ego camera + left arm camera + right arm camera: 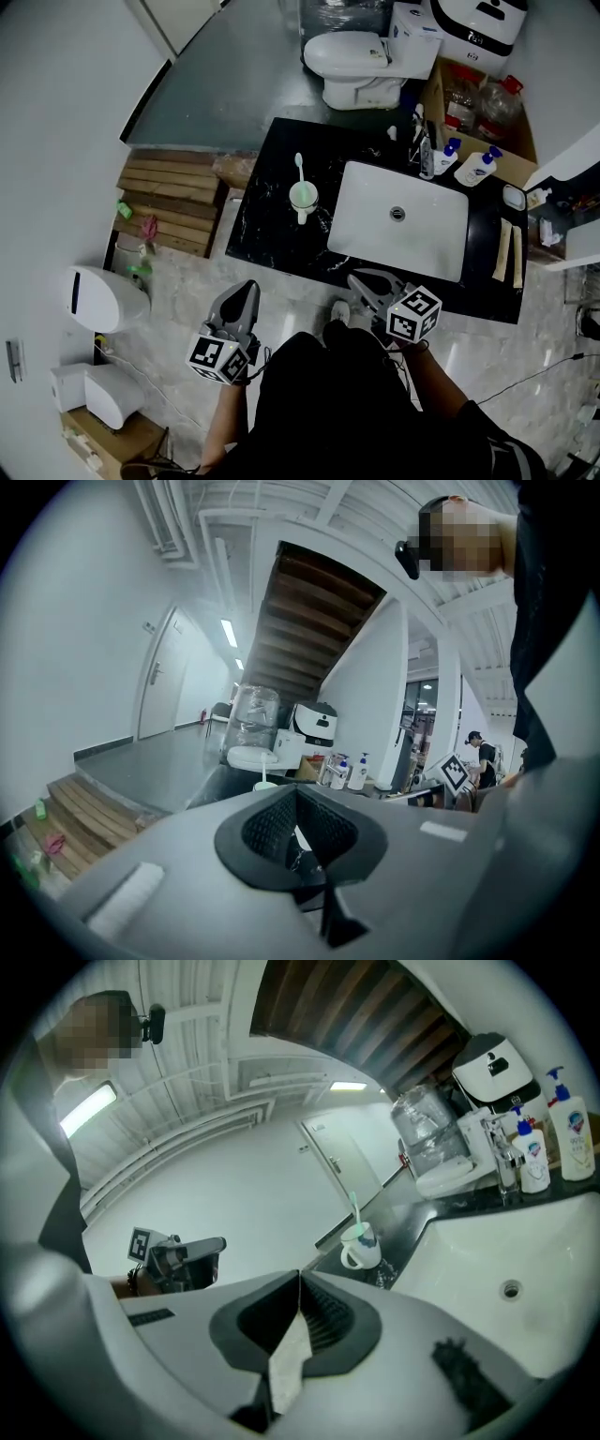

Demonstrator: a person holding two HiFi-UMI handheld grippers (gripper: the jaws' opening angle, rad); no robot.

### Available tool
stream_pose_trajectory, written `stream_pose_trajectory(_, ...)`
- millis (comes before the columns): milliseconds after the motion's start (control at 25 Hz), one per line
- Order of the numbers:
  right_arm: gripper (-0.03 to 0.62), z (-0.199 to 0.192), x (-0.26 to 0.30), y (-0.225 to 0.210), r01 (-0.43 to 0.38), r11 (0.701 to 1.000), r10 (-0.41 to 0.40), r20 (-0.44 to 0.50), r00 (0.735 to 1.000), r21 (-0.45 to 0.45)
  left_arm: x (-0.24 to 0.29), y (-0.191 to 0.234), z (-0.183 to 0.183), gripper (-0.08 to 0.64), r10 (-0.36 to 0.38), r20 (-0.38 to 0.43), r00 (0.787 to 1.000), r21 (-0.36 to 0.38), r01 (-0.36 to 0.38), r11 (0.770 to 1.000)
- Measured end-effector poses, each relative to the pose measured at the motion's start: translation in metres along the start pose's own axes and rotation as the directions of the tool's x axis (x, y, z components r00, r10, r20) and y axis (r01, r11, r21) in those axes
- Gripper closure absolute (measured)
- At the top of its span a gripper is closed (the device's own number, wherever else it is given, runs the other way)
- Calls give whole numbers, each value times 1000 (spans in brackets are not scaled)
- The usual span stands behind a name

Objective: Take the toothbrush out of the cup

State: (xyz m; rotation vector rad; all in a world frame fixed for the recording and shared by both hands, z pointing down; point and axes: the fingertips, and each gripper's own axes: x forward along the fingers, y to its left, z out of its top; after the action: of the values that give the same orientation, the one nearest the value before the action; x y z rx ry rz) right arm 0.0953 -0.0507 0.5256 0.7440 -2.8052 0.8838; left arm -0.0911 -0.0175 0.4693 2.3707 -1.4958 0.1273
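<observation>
A pale green cup (303, 197) stands on the black counter (272, 234), left of the sink, with a light green toothbrush (299, 169) upright in it. Both grippers hang in front of the counter, well short of the cup. My left gripper (248, 284) is below the counter's left front corner, shut and empty. My right gripper (354, 277) is at the counter's front edge below the sink, also shut and empty. In the right gripper view the cup (359, 1249) and toothbrush (354, 1208) lie ahead, beyond the shut jaws of the right gripper (299, 1275). In the left gripper view the cup (265, 787) peeks over the left gripper (296, 791).
A white sink (356, 234) fills the counter's middle, with a faucet (427, 155) and soap bottles (478, 167) behind it. A toilet (361, 66) stands beyond the counter. Wooden steps (173, 202) and a white bin (98, 298) are on the left.
</observation>
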Motion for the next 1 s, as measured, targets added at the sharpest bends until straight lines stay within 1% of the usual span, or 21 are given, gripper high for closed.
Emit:
stream_pose_trajectory(80,577,3,1,-9,2,1000,-2,-10,1000,-3,6,0,0,552,6,-5,1000,5,-6,1000)
stream_pose_trajectory(240,577,9,3,-16,-1,1000,1,-24,1000,7,14,5,4,552,16,-8,1000,-23,-16,1000)
stream_pose_trajectory(360,577,15,10,-19,-1,1000,1,-37,999,3,21,13,7,552,16,-8,1000,-22,-17,1000)
stream_pose_trajectory(600,577,30,32,-26,20,1000,-20,-39,999,1,42,35,17,552,-16,-2,1000,-28,16,999)
stream_pose_trajectory(1000,577,51,77,-41,85,996,-85,-43,995,-1,83,86,36,552,-92,1,996,-20,92,996)
